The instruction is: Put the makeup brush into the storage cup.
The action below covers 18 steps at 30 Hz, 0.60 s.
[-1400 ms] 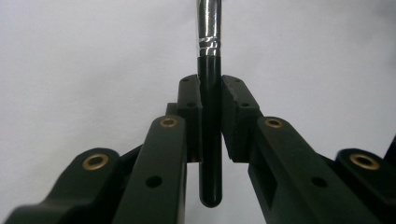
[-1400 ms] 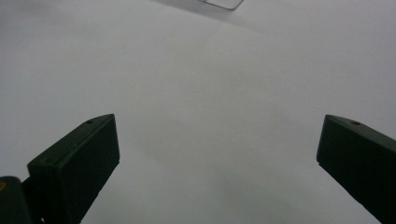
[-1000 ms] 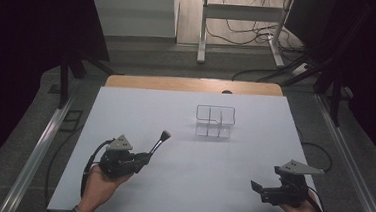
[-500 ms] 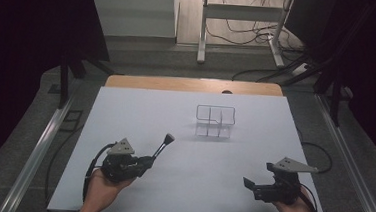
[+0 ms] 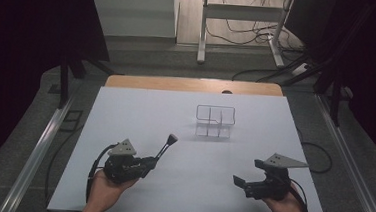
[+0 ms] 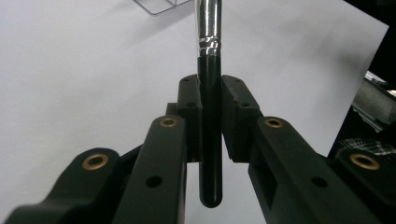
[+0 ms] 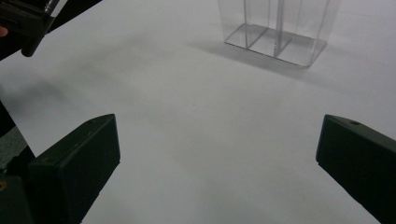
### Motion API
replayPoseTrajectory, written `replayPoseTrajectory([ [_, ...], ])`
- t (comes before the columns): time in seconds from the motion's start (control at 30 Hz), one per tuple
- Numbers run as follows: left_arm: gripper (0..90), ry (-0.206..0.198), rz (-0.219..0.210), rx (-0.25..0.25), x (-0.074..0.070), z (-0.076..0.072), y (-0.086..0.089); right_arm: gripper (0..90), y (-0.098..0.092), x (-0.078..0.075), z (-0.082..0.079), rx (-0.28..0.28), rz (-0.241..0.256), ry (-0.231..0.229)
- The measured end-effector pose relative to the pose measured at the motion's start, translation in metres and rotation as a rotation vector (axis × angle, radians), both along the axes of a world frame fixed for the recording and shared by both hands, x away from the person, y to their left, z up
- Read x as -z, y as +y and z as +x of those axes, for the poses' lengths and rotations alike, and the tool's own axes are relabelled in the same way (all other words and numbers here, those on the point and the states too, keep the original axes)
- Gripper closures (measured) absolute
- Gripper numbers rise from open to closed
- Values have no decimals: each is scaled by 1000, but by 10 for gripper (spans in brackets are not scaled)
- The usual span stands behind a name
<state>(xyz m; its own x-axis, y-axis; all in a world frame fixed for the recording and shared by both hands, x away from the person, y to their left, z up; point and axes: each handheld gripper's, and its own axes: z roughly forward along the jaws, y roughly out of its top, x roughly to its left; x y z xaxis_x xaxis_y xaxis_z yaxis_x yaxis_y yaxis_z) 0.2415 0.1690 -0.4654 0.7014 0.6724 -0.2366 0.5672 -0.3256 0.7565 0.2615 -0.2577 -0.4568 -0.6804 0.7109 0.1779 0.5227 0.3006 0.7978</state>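
At the table's near left, the left gripper point(image 5: 154, 160) clamps a brush point(image 5: 167, 145).
The holder point(image 5: 215, 121) lies at two o'clock, along the brush's length; the right gripper point(image 5: 245, 182) gapes empty.

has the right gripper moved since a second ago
Yes. In the high view the right gripper has slid left along the near edge of the table, ending nearer below the clear organizer, its jaws open.

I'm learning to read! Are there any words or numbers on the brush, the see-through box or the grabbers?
None: no words or numbers show on the black-handled makeup brush, the clear plastic compartment box, the left gripper, the right gripper or the white table.
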Motion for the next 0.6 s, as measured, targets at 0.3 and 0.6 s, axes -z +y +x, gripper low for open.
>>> replayPoseTrajectory([
  [0.3,793,-1,-7,30,3,3,-9,0,17,1,6,-42,29,-8],
  [0.6,794,0,-20,53,4,7,-17,2,36,4,12,-87,28,4],
])
